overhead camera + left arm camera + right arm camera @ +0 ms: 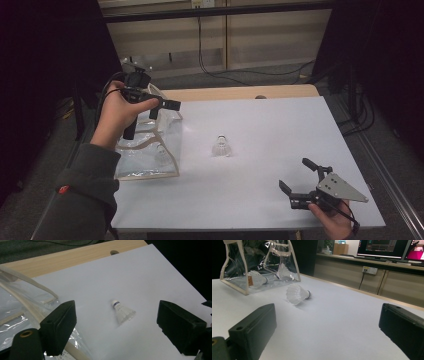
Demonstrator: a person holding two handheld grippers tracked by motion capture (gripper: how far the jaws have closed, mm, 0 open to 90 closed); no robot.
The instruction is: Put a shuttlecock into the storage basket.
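My left tool hangs open above the clear bag at the table's left edge. The loose shuttlecock lies mid-table; I'd pinch its cork gently, sparing feathers. Nothing blocks it. My right tool, open, waits near the front-right corner.

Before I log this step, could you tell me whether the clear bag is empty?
Not empty: the right gripper view shows two shuttlecocks inside the clear bag; a third lies outside on the table.
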